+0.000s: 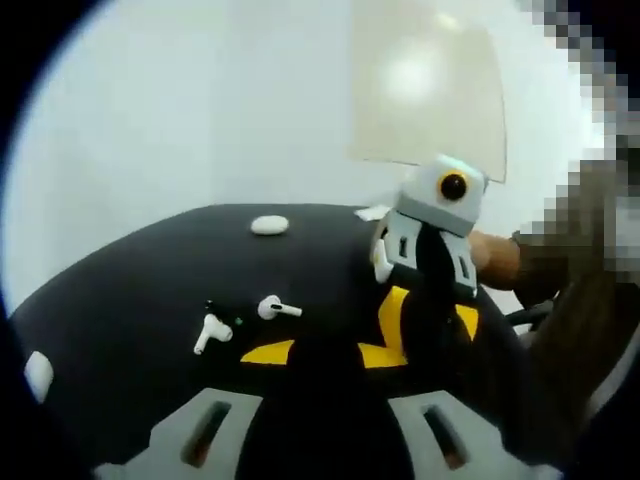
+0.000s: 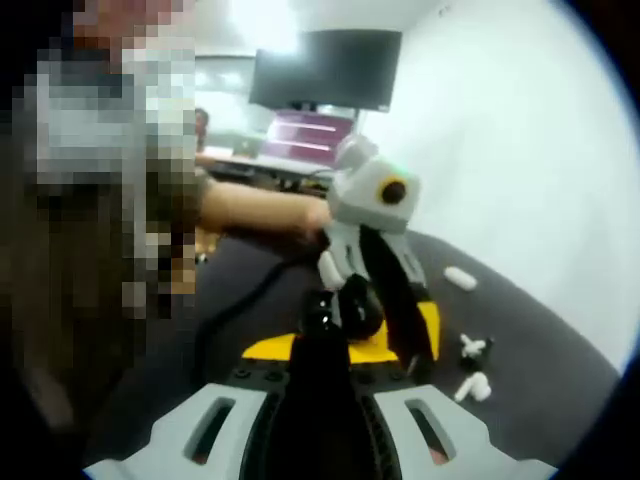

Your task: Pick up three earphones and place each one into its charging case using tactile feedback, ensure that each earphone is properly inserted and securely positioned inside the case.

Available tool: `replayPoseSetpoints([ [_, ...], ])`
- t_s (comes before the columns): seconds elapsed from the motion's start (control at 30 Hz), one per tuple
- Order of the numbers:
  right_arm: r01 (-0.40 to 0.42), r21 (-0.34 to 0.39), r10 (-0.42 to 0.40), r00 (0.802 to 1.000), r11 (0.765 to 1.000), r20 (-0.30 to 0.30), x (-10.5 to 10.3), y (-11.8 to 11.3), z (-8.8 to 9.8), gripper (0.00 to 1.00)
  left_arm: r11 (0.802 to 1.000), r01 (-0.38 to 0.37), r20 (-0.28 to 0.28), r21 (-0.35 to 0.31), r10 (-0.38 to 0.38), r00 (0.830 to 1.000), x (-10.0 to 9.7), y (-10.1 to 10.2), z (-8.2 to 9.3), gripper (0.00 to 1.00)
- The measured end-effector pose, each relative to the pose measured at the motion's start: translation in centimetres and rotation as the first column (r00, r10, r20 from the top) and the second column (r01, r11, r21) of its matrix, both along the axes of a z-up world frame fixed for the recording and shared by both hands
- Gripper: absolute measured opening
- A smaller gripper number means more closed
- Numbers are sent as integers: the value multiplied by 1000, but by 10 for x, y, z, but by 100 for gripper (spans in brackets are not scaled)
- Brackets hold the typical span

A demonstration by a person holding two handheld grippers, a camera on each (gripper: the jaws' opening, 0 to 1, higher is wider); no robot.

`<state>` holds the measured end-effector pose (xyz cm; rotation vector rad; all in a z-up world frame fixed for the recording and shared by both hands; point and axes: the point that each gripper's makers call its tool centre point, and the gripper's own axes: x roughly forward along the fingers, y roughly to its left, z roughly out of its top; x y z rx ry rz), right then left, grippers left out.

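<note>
On the black table (image 1: 130, 290) lie two white earphones (image 1: 212, 331) (image 1: 277, 308), with a small dark piece with a green dot (image 1: 226, 314) between them. A white charging case (image 1: 270, 225) sits farther back. My left gripper (image 1: 325, 390) is short of the earphones, jaws apart with nothing between them. My right gripper (image 1: 430, 335) points down at the table to their right, held by a hand. In the right gripper view the earphones (image 2: 472, 347) (image 2: 476, 387) and the case (image 2: 460, 277) lie at the right. A dark shape (image 2: 320, 320) stands between my right gripper (image 2: 320, 400) jaws.
Yellow marks (image 1: 268, 352) lie on the table near the front. Another small white object (image 1: 38, 372) sits near the left edge. A person sits close at the table's side, a forearm (image 2: 250, 208) reaching in. A white wall stands behind, with a dark monitor (image 2: 325, 68).
</note>
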<state>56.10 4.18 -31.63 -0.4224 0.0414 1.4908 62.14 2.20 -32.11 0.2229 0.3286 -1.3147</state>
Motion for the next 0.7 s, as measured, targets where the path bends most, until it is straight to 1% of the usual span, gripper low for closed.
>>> replayPoseSetpoints([
  [0.07,0,1,0,1000,1000,-4,0,0,0,19,1000,-14,-2,11,14,1000,1,8,2,25],
  [0.13,1,1,-1,1000,1000,-9,0,0,0,19,998,-24,0,50,24,1000,0,25,-1,25],
  [0.2,2,2,-2,1000,1000,-12,0,0,0,19,999,-7,-24,53,8,1000,-7,35,-1,24],
  [0.23,2,2,-2,1000,1000,-15,0,0,0,19,998,19,-55,59,-16,998,-13,41,-2,24],
  [0.27,3,2,-3,1000,1000,-22,0,1,-1,19,997,51,-63,66,-46,997,-17,45,-1,23],
  [0.33,7,1,-7,999,1000,-52,1,1,-1,19,991,120,-55,66,-117,992,-29,50,2,24],
  [0.4,11,0,-11,996,1000,-84,2,1,-2,19,984,177,-75,30,-174,982,-42,45,7,29],
  [0.47,13,-1,-13,995,1000,-101,3,1,-2,19,985,171,-90,20,-169,982,-42,37,7,33],
  [0.53,14,-2,-14,994,1000,-110,3,2,-2,19,984,174,-96,31,-171,981,-44,31,4,32],
  [0.63,21,-3,-22,993,1000,-112,4,3,-2,19,983,176,-62,53,-173,983,-45,23,-2,28],
  [0.7,26,-3,-27,993,1000,-114,5,3,-2,19,983,179,-32,40,-178,983,-45,20,2,28],
])
